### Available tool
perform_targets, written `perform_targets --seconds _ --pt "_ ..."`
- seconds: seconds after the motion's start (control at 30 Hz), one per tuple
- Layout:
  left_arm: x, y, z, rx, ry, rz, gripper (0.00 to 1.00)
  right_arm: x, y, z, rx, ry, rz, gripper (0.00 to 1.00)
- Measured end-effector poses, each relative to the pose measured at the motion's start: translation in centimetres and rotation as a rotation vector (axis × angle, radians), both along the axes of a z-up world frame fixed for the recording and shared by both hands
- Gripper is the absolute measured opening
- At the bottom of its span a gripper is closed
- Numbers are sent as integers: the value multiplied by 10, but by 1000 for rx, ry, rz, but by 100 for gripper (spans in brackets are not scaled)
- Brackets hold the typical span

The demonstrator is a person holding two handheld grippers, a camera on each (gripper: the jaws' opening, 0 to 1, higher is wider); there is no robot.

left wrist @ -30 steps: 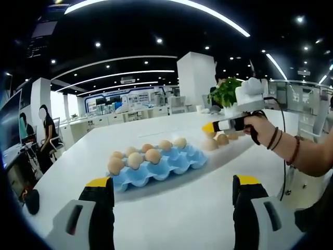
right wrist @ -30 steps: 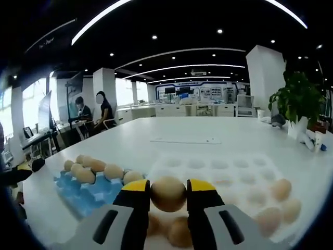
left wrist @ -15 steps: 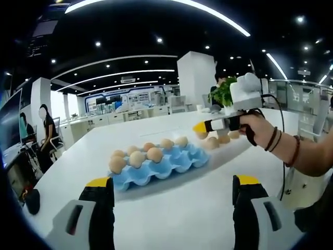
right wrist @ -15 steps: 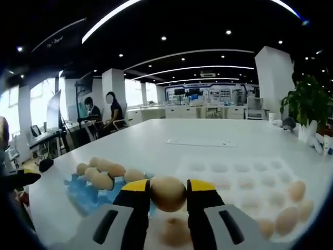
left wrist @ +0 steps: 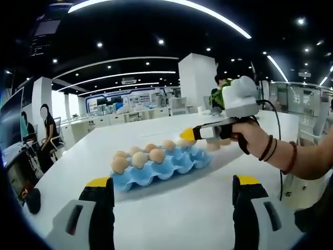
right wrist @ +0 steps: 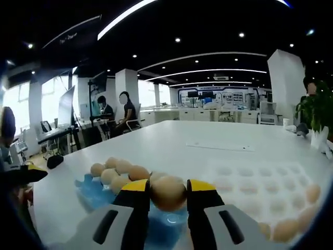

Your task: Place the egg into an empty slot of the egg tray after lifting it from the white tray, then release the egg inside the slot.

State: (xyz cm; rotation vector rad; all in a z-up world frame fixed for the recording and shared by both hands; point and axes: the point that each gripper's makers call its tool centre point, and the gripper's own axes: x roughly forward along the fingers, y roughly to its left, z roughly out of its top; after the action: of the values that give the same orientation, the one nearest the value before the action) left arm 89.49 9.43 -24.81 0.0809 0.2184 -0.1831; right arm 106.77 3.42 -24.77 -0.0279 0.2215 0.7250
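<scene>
My right gripper (right wrist: 168,188) is shut on a brown egg (right wrist: 168,195), held above the near end of the blue egg tray (right wrist: 93,190). Several eggs (right wrist: 117,171) fill the tray's far-left slots. The white tray (right wrist: 250,174) lies to the right with a few eggs (right wrist: 312,192) at its right end. In the left gripper view, the right gripper (left wrist: 188,135) reaches in from the right over the blue egg tray (left wrist: 179,165), held by a hand (left wrist: 250,136). My left gripper (left wrist: 171,208) stands open, low over the table (left wrist: 171,229), with nothing between its fingers.
The white table (right wrist: 171,140) stretches far back. A small black object (left wrist: 31,200) lies at its left edge. People sit at desks (right wrist: 117,112) beyond it. A potted plant (right wrist: 315,112) stands at the back right beside a white pillar (left wrist: 196,78).
My right gripper has carried the egg leftward from over the white tray to above the blue egg tray. The left gripper has stayed still and open.
</scene>
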Motion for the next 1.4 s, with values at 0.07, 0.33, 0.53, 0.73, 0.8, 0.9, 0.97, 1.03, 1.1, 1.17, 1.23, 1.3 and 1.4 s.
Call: perform_targets --seconds 0.07,0.33,0.53,0.73,0.8,0.9,0.97,1.03,1.1,1.17,1.23,1.3,1.4 --pt "1 3 -1 2 5 1 96 -1 6 -2 -2 0 12 28" --pt "2 -1 0 -3 2 0 96 -2 23 -8 3 13 41 29" --pt "3 5 0 -1 7 6 96 -1 33 -14 -3 15 57 29" --pt "5 13 0 2 9 8 96 0 38 -23 3 38 72 29" --pt "5 14 0 1 8 8 96 0 40 -26 0 41 75 29" --pt "6 16 0 7 11 9 96 -2 42 -31 -1 47 87 29" --pt "6 17 1 5 8 9 96 -2 42 -34 -3 48 87 29" --pt "6 18 1 5 10 9 96 -2 42 -33 -7 38 87 29" --pt "7 19 0 9 13 11 96 -3 42 -33 -16 27 88 29" --pt "7 19 1 9 11 10 96 -3 42 -33 -8 24 88 29" --pt "6 19 1 8 10 9 96 -3 42 -33 -5 15 90 29" --pt "6 18 1 10 10 8 96 -3 42 -33 -3 10 94 29" --pt "6 15 -1 14 18 6 96 -2 41 -33 -5 2 95 32"
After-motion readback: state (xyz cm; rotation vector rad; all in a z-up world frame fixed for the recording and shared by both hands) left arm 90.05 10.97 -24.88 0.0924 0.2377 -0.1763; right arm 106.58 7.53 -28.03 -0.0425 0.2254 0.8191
